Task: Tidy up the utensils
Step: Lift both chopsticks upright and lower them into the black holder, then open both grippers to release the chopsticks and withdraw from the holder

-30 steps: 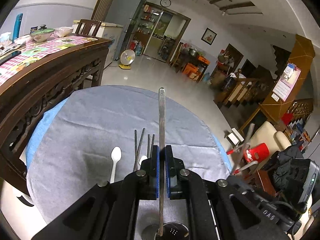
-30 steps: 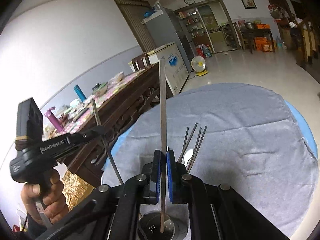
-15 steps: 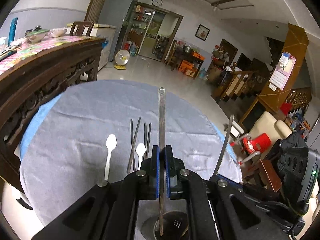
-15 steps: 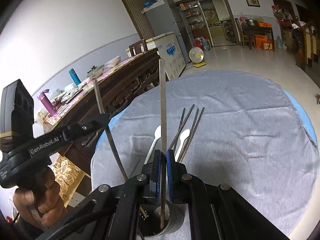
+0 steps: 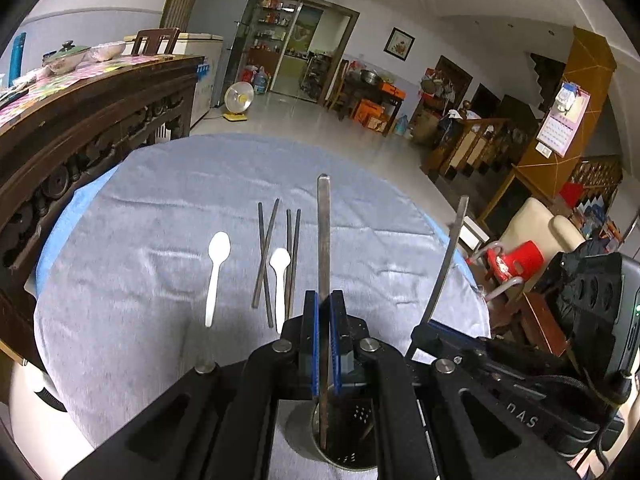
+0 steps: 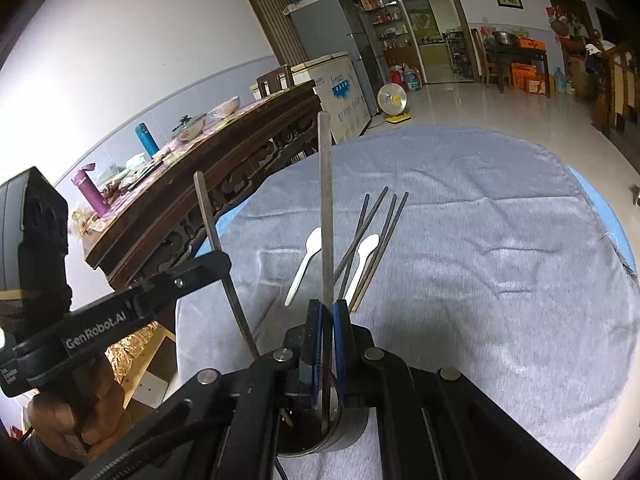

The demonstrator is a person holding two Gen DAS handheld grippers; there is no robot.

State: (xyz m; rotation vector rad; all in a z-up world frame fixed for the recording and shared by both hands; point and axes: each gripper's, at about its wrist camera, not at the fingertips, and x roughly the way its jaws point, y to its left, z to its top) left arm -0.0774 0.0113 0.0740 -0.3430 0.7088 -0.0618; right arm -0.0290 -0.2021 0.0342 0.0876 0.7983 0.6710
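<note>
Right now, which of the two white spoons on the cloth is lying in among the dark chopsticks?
The white spoon nearer the left tool: it lies between the dark chopsticks. The other white spoon lies alone on the grey cloth, off to their left.

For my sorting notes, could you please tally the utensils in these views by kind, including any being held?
White plastic spoons lying on the grey cloth: 2
Dark chopsticks lying on the cloth: 4
Metal utensil handles, one clamped in each gripper's jaws over the metal holder: 2
Total: 8
</note>
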